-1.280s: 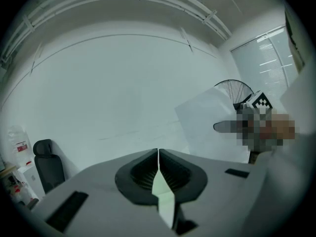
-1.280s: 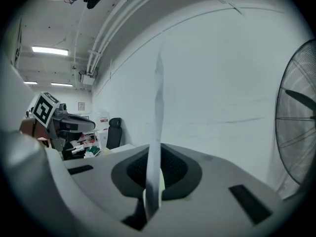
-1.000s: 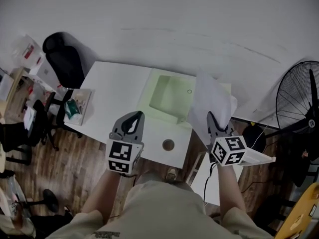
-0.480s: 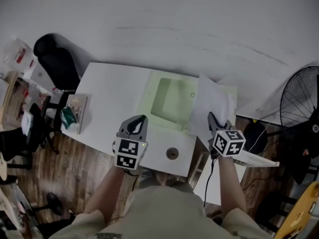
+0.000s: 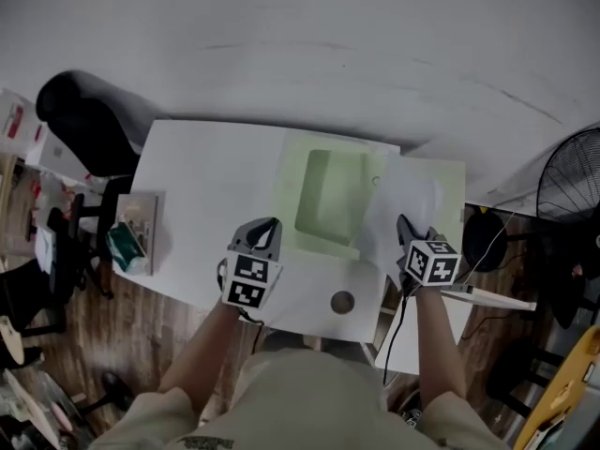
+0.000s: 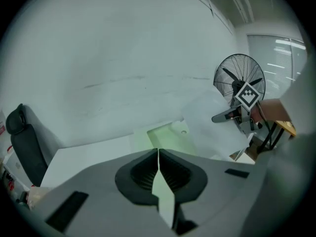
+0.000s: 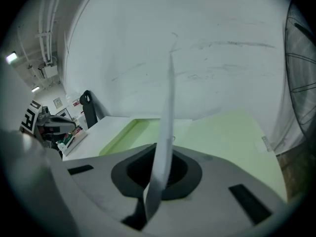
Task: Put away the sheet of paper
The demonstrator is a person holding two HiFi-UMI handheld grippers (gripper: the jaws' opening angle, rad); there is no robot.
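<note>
A white sheet of paper (image 5: 409, 198) hangs over the right half of an open pale green folder (image 5: 323, 200) on the white desk (image 5: 206, 186). My right gripper (image 5: 405, 225) is shut on the sheet's near edge. In the right gripper view the sheet of paper (image 7: 168, 102) stands edge-on, pinched between the jaws of the right gripper (image 7: 162, 157). Left of the folder's near edge my left gripper (image 5: 267, 228) hovers shut, with nothing in it. In the left gripper view the jaws of the left gripper (image 6: 158, 154) meet, and the sheet (image 6: 212, 117) shows beyond them at the right.
A round cable hole (image 5: 342, 302) sits near the desk's front edge. A book with a green packet (image 5: 131, 237) lies at the desk's left end, beside a black chair (image 5: 80, 120). A fan (image 5: 574, 172) and a low white shelf (image 5: 487, 298) stand to the right.
The right gripper has brought the sheet down and forward over the folder's right half. The left gripper has shifted slightly right, still shut. The head view has moved over the desk.
</note>
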